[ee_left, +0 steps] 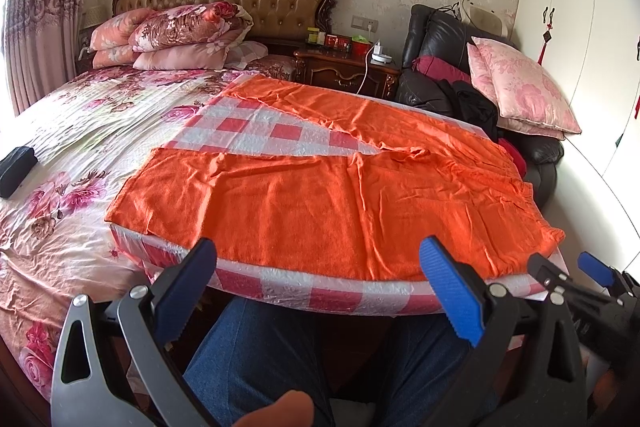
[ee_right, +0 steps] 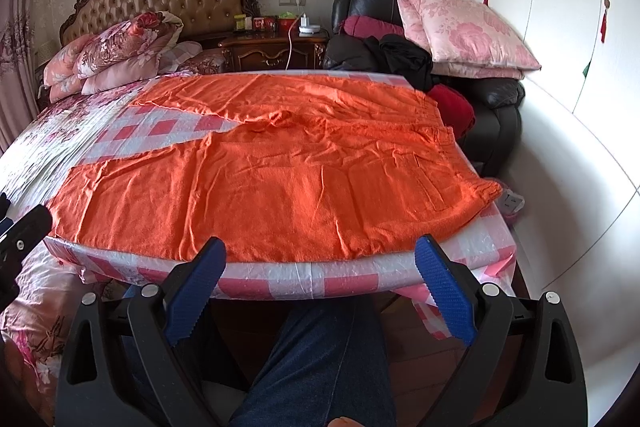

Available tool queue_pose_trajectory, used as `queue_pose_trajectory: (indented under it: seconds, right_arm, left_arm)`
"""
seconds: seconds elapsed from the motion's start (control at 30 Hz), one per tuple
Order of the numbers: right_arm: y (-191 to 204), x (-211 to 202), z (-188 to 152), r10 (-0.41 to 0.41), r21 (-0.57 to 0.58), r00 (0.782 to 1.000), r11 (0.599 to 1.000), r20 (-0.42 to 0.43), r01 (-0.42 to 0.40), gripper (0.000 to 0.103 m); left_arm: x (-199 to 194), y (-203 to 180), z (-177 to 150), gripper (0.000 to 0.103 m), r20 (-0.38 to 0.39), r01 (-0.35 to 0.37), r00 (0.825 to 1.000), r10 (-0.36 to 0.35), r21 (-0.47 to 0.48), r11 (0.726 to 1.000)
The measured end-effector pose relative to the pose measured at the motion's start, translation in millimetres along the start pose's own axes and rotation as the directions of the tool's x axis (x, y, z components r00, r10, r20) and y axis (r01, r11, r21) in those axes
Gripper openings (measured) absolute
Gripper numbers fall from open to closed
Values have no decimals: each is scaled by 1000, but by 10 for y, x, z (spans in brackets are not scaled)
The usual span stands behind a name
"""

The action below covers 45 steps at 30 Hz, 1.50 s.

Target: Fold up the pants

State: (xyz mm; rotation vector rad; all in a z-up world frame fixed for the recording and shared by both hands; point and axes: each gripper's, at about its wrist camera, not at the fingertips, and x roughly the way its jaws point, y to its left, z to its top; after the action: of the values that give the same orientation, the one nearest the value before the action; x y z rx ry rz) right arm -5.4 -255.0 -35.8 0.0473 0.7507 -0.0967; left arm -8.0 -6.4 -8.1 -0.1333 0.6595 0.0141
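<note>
The wrinkled bright-orange cloth pants (ee_left: pixel 320 187) are being shown spread flat on a board wrapped in red-and-white checked plastic (ee_left: pixel 256 131), which is lying across the floral-covered bed (ee_left: pixel 80 131). The long axis of the garment is running left to right across the person's front: the waistband end with its pocket (ee_right: pixel 440 179) is lying toward the right edge, and the two legs are fanning out toward the left, a wedge of checked cover being left bare between them.

The left gripper with blue ribbed pads (ee_left: pixel 316 287) is being held with its jaws spread wide and nothing between them, just short of the near leg's edge. The right gripper of the same make (ee_right: pixel 320 283) is likewise being held agape and empty, below the near edge toward the waistband side.

The waistband is judged to be nearer the right gripper and the leg hems nearer the left, so a lengthwise fold is probably being prepared from the near edge.
</note>
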Motion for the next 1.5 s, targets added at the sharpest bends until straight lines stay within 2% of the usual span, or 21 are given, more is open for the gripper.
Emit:
queue_pose_trajectory:
  seconds: [0.07,0.17,0.23,0.37,0.4,0.47,0.6,0.67,0.8,0.87,0.93,1.03,1.1,1.17,1.23,1.27,1.3,1.33,1.4,1.47,1.5]
  right_arm:
    - [-123,109,94,21,22,1000,1000,-13,-21,92]
    - [-452,385,409,94,117,994,989,-57,-87,92]
    - [-649,620,717,58,119,995,992,-81,-49,92]
    - [-965,1323,1542,15,44,989,999,-148,-9,93]
    - [-1036,1595,1756,39,31,978,999,-204,-33,93]
    - [-1179,2010,2104,47,40,968,998,-245,-38,93]
    - [-1234,2834,2690,-35,-116,960,993,-276,3,93]
    - [-1245,3188,2855,1,-133,949,990,-315,-45,91]
    - [-1144,3741,3073,-28,-244,936,968,-350,-62,84]
    - [-1106,4042,3112,-50,-295,913,952,-406,-78,80]
    - [-1133,4234,3134,-43,-296,898,950,-437,-99,79]
    - [-1191,4451,3164,14,-249,876,957,-482,-152,79]
    - [-1229,4583,3138,21,-234,857,958,-515,-164,77]
    - [-1256,4669,3130,49,-207,847,961,-529,-185,69]
    - [-1250,4652,3129,50,-212,856,960,-515,-184,61]
    - [-1251,4620,3140,57,-210,861,960,-506,-187,41]
    - [-1265,4565,3160,91,-180,860,962,-503,-207,16]
    - [-1254,4497,3182,115,-160,865,963,-488,-218,13]
    - [-1179,4299,3184,108,-189,894,960,-435,-208,12]
    - [-1080,3986,3172,100,-218,931,958,-352,-185,11]
    - [-1049,3861,3168,104,-216,942,960,-320,-179,11]
  left_arm:
    - [57,56,-1,101,-8,-3,1000,3,-7,1000]
    - [200,190,23,101,-20,-23,1000,23,-20,1000]
    - [311,304,60,101,-28,-36,999,35,-26,999]
    - [553,501,136,101,-40,-64,997,62,-45,997]
    - [630,548,154,101,-47,-68,997,66,-51,996]
    - [759,626,189,101,-64,-78,995,74,-61,995]
    - [975,801,277,101,-97,-91,992,84,-74,993]
    - [1048,901,323,101,-113,-98,990,89,-75,992]
    - [1130,1166,398,101,-156,-151,978,140,-61,987]
    - [1139,1320,431,101,-178,-193,967,182,-50,980]
    - [1134,1470,462,101,-191,-235,956,221,-55,970]
    - [1118,1707,534,100,-210,-301,936,281,-67,951]
    - [1106,1799,625,98,-208,-319,931,300,-62,946]
    - [1111,1845,779,97,-190,-318,934,303,-48,947]
    - [1174,1862,959,94,-179,-277,948,263,-59,959]
    - [1237,1864,1088,92,-172,-241,959,225,-74,968]
    - [1314,1857,1208,90,-170,-199,968,182,-89,976]
    - [1423,1855,1348,87,-174,-139,978,118,-117,983]
    - [1674,1857,1598,82,-183,-18,983,-18,-197,980]
    - [2022,1830,1864,76,-194,98,968,-158,-288,953]
    - [2274,1824,2036,72,-203,153,951,-234,-350,924]
